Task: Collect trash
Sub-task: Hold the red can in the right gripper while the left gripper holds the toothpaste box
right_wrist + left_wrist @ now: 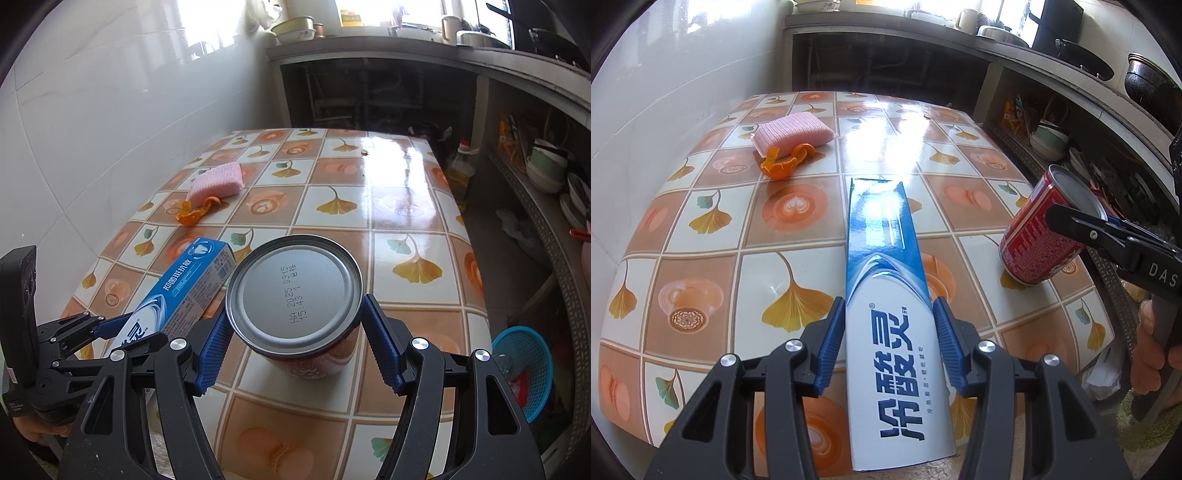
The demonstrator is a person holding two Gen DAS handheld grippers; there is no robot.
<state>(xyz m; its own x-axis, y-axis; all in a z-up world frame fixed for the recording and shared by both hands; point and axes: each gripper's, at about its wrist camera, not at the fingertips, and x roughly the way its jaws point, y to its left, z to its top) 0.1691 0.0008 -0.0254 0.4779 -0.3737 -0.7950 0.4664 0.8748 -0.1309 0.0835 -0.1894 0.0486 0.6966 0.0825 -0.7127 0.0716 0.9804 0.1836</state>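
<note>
My left gripper is shut on a long blue and white toothpaste box and holds it over the tiled table. It also shows in the right wrist view. My right gripper is shut on a red can, tilted with its silver end toward the camera. The can shows at the right in the left wrist view. An orange peel lies on the table at the far left, against a pink sponge.
A white tiled wall runs along the table's left side. A counter with shelves of bowls stands at the right. A blue basket sits on the floor at the right, below the table edge.
</note>
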